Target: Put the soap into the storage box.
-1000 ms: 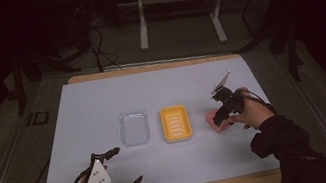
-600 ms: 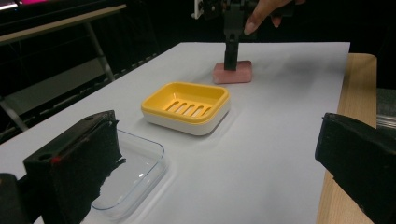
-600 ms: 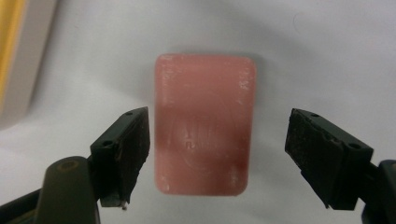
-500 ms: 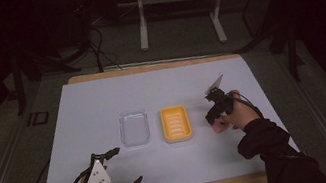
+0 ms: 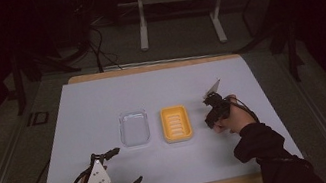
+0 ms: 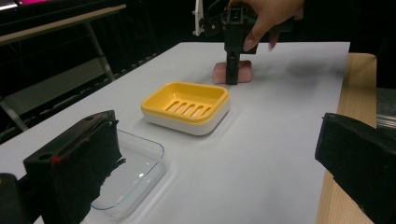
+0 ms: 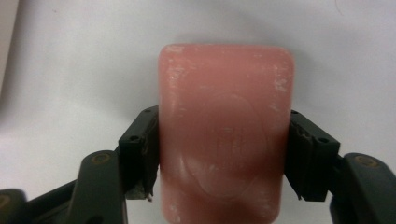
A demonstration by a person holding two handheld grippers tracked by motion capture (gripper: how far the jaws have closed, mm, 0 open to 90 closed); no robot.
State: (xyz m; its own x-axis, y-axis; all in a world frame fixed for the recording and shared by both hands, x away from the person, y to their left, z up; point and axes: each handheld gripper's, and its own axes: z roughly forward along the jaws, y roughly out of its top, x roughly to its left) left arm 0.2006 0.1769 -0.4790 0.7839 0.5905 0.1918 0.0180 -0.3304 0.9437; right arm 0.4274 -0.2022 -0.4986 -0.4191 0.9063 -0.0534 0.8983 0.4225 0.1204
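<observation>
Right hand-held gripper has just closed, pads pressing the pink soap bar's sides.

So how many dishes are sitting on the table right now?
2: a yellow soap dish at the middle of the mat, and a clear dish just to its left. Both look empty.

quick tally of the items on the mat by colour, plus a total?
Pink: 1, soap bar, lying on the mat, right gripper shut on it
Yellow: 1, soap dish, slotted, nothing in it
Clear: 1, shallow plastic tray, left of the soap dish
Total: 3
</observation>
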